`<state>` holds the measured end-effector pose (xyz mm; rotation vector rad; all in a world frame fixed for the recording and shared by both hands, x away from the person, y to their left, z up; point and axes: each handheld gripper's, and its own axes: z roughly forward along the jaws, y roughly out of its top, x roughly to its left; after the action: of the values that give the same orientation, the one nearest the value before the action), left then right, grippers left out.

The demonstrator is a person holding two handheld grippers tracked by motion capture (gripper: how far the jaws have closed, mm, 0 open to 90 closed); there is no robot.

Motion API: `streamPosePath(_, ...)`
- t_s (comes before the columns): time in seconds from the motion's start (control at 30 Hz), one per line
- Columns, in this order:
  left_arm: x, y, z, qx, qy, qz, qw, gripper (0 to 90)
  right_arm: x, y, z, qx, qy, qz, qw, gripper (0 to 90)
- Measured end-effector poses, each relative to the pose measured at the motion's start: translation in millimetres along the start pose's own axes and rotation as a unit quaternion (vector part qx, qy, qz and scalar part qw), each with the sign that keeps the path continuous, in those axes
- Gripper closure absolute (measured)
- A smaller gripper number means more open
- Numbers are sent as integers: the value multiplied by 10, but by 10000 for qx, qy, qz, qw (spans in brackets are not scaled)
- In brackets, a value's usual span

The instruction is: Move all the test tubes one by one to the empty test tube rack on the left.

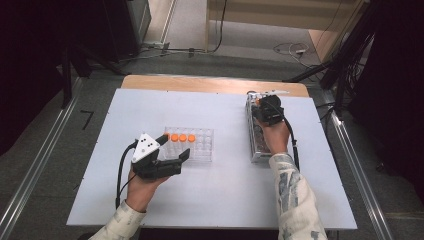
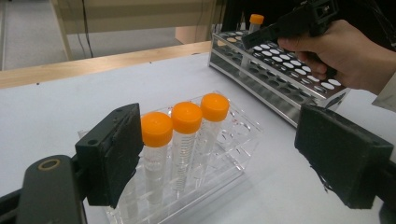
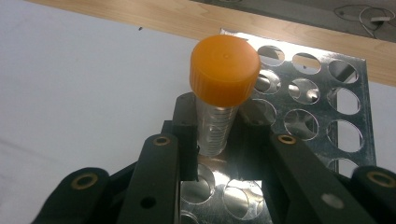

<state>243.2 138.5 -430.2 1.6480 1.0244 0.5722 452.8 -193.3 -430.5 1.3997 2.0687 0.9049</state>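
An orange-capped clear tube [image 3: 225, 70] stands upright in a corner hole of the metal rack [image 3: 327, 102], and my right gripper [image 3: 217, 135] is shut on its body just under the cap. From above, that right gripper [image 1: 259, 102] sits at the far end of the metal rack [image 1: 257, 145]. My left gripper [image 2: 233, 158] is open, its pads wide apart with nothing between them. One pad is next to the row of three orange-capped tubes [image 2: 186, 116] in the clear plastic rack [image 2: 243, 121]. In the high view the left gripper [image 1: 175, 146] hovers at the clear rack's [image 1: 202, 145] near left corner.
Both racks rest on a white board [image 1: 220, 190] over a wooden table whose far edge [image 1: 200, 82] shows. The metal rack has several vacant holes. Cables lie on the floor beyond the table, and metal rails run along both sides.
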Motion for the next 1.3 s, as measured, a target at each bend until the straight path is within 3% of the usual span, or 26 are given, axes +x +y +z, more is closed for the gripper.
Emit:
streamPosePath(0.2, 13, 4, -9, -10, 1, -20, 10000, 155, -39, 3, -14, -101, 110, 134, 9998, 717)
streamPosePath(0.87, 19, 10, -58, -60, 41, -42, 10000, 155, -9, 7, -135, -558, -11, 51, 9984, 721)
streamPosePath(1.3, -13, 14, -67, -78, 54, -11, 10000, 154, -42, 46, -337, -817, 48, 105, 9966, 721)
